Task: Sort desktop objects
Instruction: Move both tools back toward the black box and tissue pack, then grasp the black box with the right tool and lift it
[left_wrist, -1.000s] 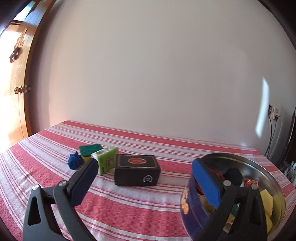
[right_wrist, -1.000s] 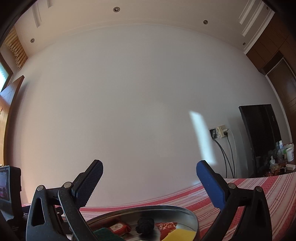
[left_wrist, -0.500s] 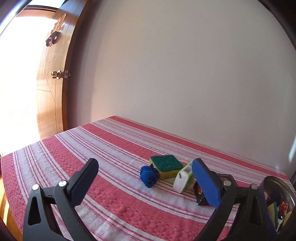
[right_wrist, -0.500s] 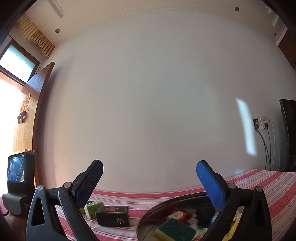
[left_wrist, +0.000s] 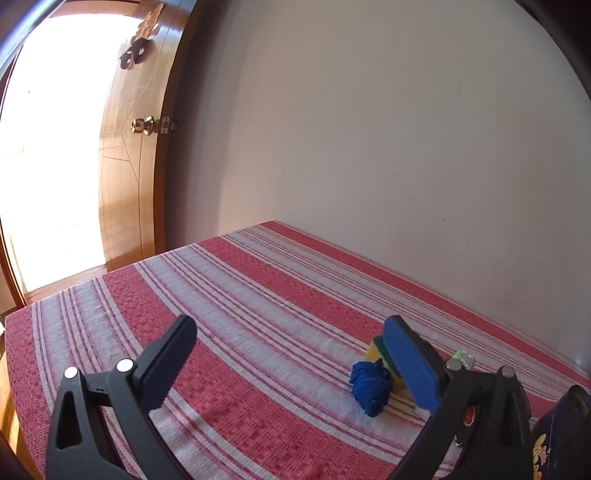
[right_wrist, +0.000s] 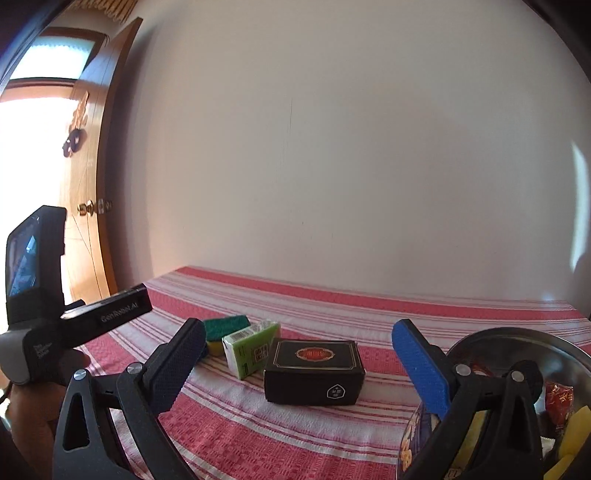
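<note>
On the red-striped tablecloth (right_wrist: 332, 435) lie a black box (right_wrist: 314, 371), a green carton (right_wrist: 251, 347) and a green-and-yellow sponge (right_wrist: 223, 328). A round metal tin (right_wrist: 517, 343) with several items inside stands at the right. My right gripper (right_wrist: 295, 354) is open and empty, above the cloth in front of the black box. In the left wrist view a crumpled blue cloth (left_wrist: 370, 386) lies beside the sponge (left_wrist: 375, 349), partly hidden by my right finger. My left gripper (left_wrist: 291, 362) is open and empty, left of them.
A wooden door (left_wrist: 129, 155) with a brass knob stands open at the left, bright light beyond it. A plain wall runs behind the table. The left hand-held device (right_wrist: 44, 295) shows at the left edge of the right wrist view.
Both grippers have swung to the left. The left view now faces the table's left end and door; the right view has dropped onto the box, carton and sponge. Both stay open.
</note>
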